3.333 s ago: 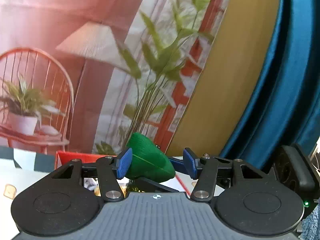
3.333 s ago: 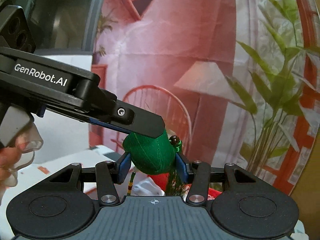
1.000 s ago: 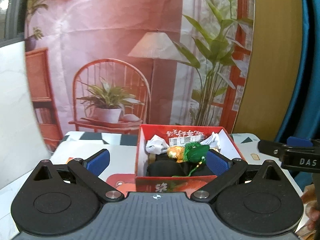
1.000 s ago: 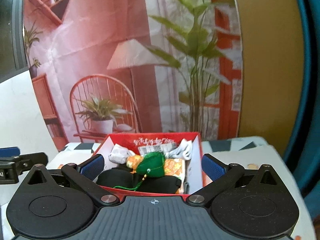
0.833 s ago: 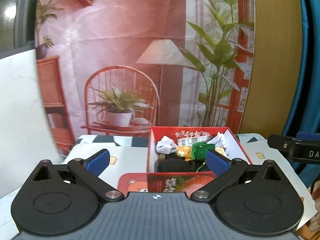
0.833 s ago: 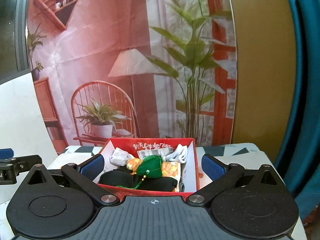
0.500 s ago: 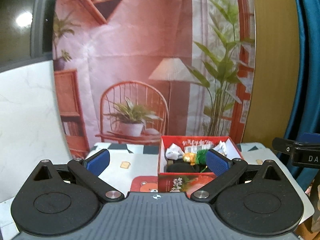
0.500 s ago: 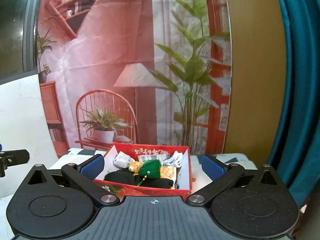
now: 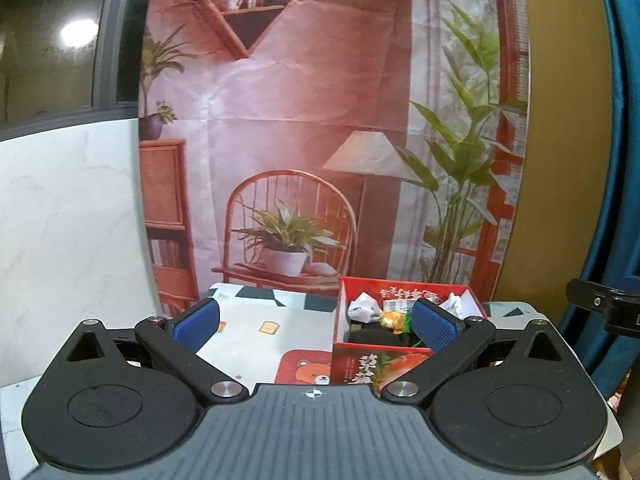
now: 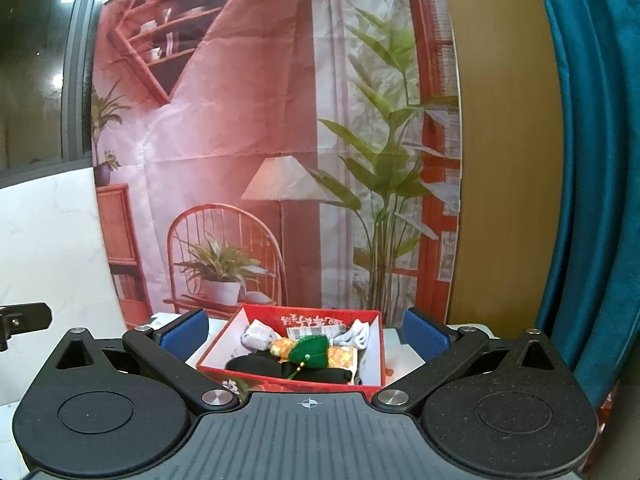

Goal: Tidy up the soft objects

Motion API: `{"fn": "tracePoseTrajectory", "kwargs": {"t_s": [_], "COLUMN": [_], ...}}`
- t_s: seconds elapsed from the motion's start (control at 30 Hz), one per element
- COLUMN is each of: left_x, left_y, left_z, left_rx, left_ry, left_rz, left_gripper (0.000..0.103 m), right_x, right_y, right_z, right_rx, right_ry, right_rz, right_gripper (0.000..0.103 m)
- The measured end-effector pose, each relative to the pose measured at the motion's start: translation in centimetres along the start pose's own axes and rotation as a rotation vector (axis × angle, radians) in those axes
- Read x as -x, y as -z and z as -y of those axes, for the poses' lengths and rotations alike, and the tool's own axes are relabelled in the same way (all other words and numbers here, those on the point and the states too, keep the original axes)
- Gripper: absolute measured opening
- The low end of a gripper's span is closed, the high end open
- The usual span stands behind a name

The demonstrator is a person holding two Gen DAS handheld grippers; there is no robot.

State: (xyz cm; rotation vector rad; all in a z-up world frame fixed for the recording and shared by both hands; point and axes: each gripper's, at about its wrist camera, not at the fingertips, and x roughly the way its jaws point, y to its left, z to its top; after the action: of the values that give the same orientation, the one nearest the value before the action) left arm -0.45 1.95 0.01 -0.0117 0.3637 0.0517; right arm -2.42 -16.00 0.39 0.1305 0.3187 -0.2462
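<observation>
left wrist: left gripper [image 9: 315, 322] spread wide, holding nothing, above the patterned table [image 9: 276, 330]; red box [image 9: 404, 360] ahead to the right, soft items inside | right wrist: right gripper [image 10: 305, 334] spread wide, holding nothing; green pouch [image 10: 310, 353] lies in red box [image 10: 288, 380] on black and white cloths

The box [image 10: 280, 378] looks like glossy printed card. The pouch [image 10: 310, 354] is seen as matt green cloth. The backdrop [image 10: 248, 120] appears creased.

Patterned table [image 9: 280, 332] bears red box [image 10: 372, 344], seemingly alone
</observation>
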Motion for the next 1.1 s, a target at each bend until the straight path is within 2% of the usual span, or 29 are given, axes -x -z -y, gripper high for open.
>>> {"fn": "tracePoseTrajectory", "kwargs": {"t_s": [1.1], "left_x": [1.4], "left_y": [0.1], "left_z": [-0.4], "left_rx": [0.030], "left_ry": [-0.056], "left_rz": [0.040], "left_gripper": [0.103], "right_x": [-0.2], "right_y": [0.4], "right_z": [-0.1], "right_rx": [0.007], "right_ry": [-0.007], "right_rz": [-0.002], "right_gripper": [0.103]}}
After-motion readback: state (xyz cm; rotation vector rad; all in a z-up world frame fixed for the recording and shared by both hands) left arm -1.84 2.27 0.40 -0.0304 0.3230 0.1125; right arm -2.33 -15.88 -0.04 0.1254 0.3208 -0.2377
